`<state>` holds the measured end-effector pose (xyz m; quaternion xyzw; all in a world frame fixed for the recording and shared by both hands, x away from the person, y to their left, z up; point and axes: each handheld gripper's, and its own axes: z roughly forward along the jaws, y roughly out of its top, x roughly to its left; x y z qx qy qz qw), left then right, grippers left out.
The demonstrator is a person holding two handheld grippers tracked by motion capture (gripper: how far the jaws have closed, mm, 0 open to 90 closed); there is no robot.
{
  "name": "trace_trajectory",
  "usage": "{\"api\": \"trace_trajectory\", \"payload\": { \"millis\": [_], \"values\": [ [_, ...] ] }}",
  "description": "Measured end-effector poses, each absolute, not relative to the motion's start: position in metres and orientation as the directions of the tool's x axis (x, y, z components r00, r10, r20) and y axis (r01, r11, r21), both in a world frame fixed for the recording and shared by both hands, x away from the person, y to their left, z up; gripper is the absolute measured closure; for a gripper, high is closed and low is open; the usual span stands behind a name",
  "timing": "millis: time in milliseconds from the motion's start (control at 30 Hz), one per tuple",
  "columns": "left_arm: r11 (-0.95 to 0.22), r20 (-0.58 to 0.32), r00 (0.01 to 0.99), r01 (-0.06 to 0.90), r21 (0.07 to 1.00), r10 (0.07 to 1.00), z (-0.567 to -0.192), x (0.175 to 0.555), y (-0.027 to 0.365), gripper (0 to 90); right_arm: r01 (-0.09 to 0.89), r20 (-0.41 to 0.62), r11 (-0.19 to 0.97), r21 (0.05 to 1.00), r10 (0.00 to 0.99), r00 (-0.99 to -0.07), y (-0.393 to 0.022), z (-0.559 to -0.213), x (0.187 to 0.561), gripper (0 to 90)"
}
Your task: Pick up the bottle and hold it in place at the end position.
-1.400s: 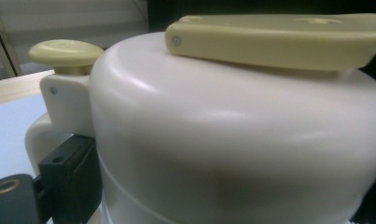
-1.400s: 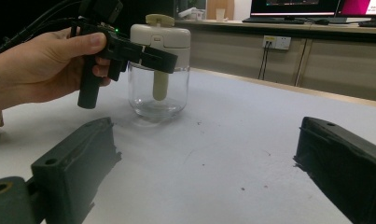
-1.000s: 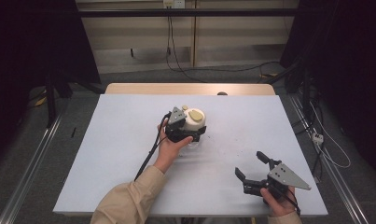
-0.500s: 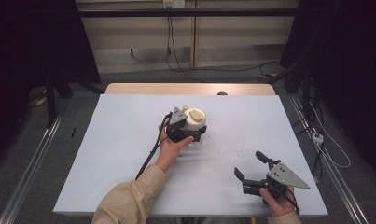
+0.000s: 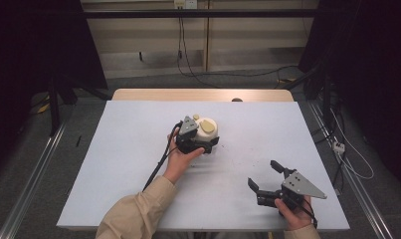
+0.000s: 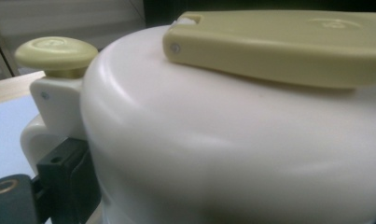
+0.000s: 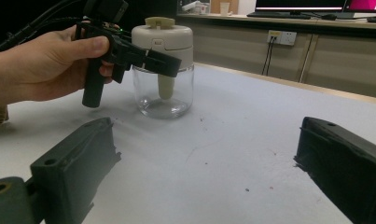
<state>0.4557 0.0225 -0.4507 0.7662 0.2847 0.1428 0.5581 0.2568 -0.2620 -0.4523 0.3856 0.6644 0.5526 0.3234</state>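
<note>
A glass jar with a cream lid and a pale green knob stands upright near the middle of the table. My left gripper has its jaws around the jar at the lid's lower rim. In the right gripper view one of its jaws crosses the front of the jar. The lid looms very close in the left gripper view, with one black finger against its side. My right gripper hovers open near the table's front right, jaws wide apart, holding nothing.
The jar stands on a pale blue table top; a wooden strip runs along the far edge. Cables trail on the floor behind. A black cable runs from the left gripper toward the front edge.
The right gripper has drifted slightly left. The left gripper and the jar have stayed put.
</note>
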Motion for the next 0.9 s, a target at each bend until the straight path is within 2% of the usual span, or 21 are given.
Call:
{"api": "trace_trajectory", "payload": {
  "millis": [333, 633, 900],
  "values": [
    [-0.22, -0.1, 0.795, 0.283, 0.934, 0.598, -0.451, 0.455, 0.023, 5.5, 0.17, -0.008, 0.106, 0.98, 0.868, -0.497, -0.255, -0.448, 0.268, 4.2],
    [-0.225, -0.095, 0.797, 0.28, 0.933, 0.596, -0.451, 0.455, 0.023, 5.3, 0.238, 0.008, 0.123, 0.963, 0.873, -0.487, -0.25, -0.448, 0.278, 4.2],
    [-0.224, -0.093, 0.795, 0.278, 0.934, 0.599, -0.451, 0.454, 0.023, 5.3, 0.243, 0.009, 0.13, 0.961, 0.867, -0.498, -0.243, -0.447, 0.285, 4.3]
  ]
}}
